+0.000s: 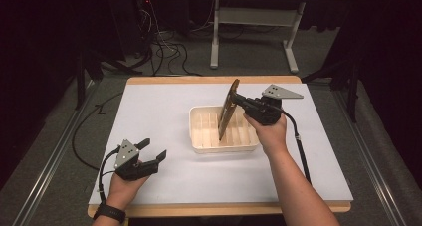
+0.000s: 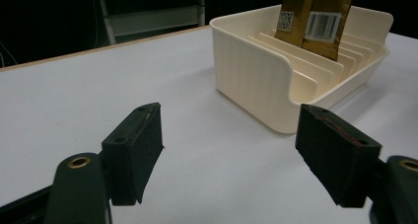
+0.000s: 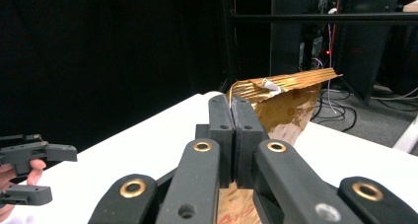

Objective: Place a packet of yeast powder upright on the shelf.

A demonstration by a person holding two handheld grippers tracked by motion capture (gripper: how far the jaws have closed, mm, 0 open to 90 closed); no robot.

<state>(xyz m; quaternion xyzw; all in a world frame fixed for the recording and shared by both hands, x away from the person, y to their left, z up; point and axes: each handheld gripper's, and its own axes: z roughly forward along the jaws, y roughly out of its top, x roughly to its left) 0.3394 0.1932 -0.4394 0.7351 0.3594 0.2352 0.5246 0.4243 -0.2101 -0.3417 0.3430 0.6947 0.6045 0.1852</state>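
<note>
1. The right gripper (image 1: pixel 239 100) has its jaws pressed flat together on the upper edge of a gold foil pouch (image 1: pixel 227 111), which hangs below the jaws with its bottom edge down among the slots of a cream slotted tray (image 1: pixel 199 136).
2. Likely risk: the pouch is thin and pliable, so if its lower edge meets a divider rib instead of a gap, it could buckle or fold rather than slide in.
3. The pouch stands tilted; let go at this angle, it could flop across several ribs or tip over the tray wall.
4. The tray looks light, moulded plastic with rounded corners and smooth walls; a sideways push from the pouch could skid it over the smooth white tabletop (image 1: pixel 159 111), as nothing holds it.
5. The left gripper (image 1: pixel 152 154) rests near the tabletop's front edge, jaws wide apart with nothing between them, the tray ahead of them.
6. The pouch's crimped top seal is ridged and glossy, so it may slip in the rubbery black pads.
</note>
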